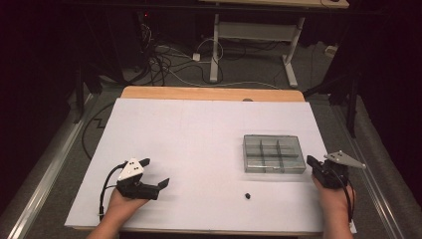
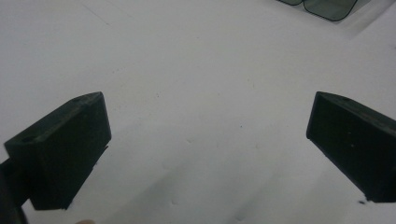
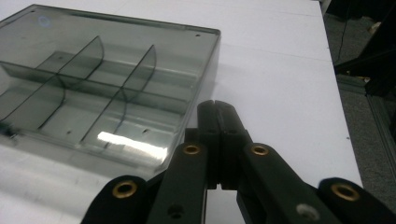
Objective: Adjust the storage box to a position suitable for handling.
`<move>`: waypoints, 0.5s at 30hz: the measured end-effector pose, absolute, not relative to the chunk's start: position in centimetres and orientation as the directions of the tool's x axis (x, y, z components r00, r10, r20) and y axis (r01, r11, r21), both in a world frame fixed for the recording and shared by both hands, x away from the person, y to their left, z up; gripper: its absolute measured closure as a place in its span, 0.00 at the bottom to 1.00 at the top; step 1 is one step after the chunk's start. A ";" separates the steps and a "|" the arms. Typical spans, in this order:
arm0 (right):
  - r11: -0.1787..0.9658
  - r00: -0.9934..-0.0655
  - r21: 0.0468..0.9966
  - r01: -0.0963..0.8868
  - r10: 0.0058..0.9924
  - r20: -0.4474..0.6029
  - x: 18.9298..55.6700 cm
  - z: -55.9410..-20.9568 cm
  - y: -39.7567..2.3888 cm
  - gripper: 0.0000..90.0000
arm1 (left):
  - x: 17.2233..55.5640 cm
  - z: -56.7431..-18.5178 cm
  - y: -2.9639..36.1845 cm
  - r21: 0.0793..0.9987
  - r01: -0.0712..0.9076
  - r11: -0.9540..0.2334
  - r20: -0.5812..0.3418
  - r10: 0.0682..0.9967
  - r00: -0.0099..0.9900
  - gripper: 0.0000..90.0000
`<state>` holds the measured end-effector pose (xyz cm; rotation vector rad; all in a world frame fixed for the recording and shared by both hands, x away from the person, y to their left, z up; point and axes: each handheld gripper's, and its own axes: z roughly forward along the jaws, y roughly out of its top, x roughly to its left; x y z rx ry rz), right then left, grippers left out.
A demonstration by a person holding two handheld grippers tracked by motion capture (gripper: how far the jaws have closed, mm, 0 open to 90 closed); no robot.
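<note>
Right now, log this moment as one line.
left gripper: open, over white table | right gripper: shut, empty, beside clear divided box | small black bit: loose on table

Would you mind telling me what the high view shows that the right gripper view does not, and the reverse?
High view alone: the left tool with jaws spread wide, both hands, a small black object lying loose on the white table, and the floor cables beyond. Right gripper view alone: the right tool up close, jaws pressed together with nothing between them. Both: the clear divided box, lid closed, and the white table.
</note>
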<state>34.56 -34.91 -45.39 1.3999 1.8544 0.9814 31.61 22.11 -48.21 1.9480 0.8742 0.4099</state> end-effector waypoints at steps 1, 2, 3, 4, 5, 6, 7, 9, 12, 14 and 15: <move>0.166 -0.255 0.841 0.514 0.966 -0.035 34.6 -45.4 -34.9 1.00 | 31.6 -48.2 22.1 0.857 0.409 -0.314 -0.065 0.720 0.691 0.00; 0.163 -0.249 0.838 0.520 0.968 -0.034 34.8 -45.4 -35.0 1.00 | 31.6 -48.2 22.1 0.857 0.408 -0.315 -0.064 0.720 0.691 0.00; 0.160 -0.255 0.838 0.522 0.967 -0.026 35.4 -45.6 -35.1 1.00 | 31.6 -48.2 22.1 0.857 0.408 -0.315 -0.064 0.720 0.691 0.00; 0.160 -0.255 0.838 0.522 0.967 -0.026 35.4 -45.6 -35.1 1.00 | 31.6 -48.2 22.1 0.857 0.407 -0.315 -0.064 0.719 0.692 0.00; 0.171 -0.259 0.828 0.534 0.965 -0.032 36.0 -45.7 -35.1 1.00 | 31.6 -48.2 22.1 0.857 0.407 -0.315 -0.064 0.720 0.691 0.00; 0.171 -0.259 0.828 0.534 0.965 -0.032 36.0 -45.7 -35.1 1.00 | 31.6 -48.2 22.1 0.858 0.405 -0.315 -0.061 0.720 0.691 0.00; 0.170 -0.258 0.824 0.540 0.966 -0.030 36.2 -45.8 -35.0 1.00 | 31.6 -48.2 22.1 0.859 0.404 -0.315 -0.061 0.720 0.691 0.00; 0.180 -0.263 0.817 0.548 0.964 -0.036 36.9 -46.0 -34.9 1.00 | 31.6 -48.2 22.1 0.859 0.404 -0.316 -0.061 0.719 0.692 0.00; 0.186 -0.269 0.813 0.552 0.962 -0.038 37.4 -46.2 -34.9 1.00 | 31.6 -48.2 22.1 0.859 0.406 -0.312 -0.065 0.720 0.691 0.00; 0.189 -0.273 0.809 0.556 0.961 -0.037 37.7 -46.2 -34.8 1.00 | 31.6 -48.2 22.2 0.860 0.406 -0.309 -0.067 0.720 0.690 0.00; 0.199 -0.282 0.811 0.551 0.958 -0.043 37.9 -46.1 -34.9 1.00 | 31.6 -48.2 22.2 0.861 0.405 -0.306 -0.068 0.721 0.689 0.00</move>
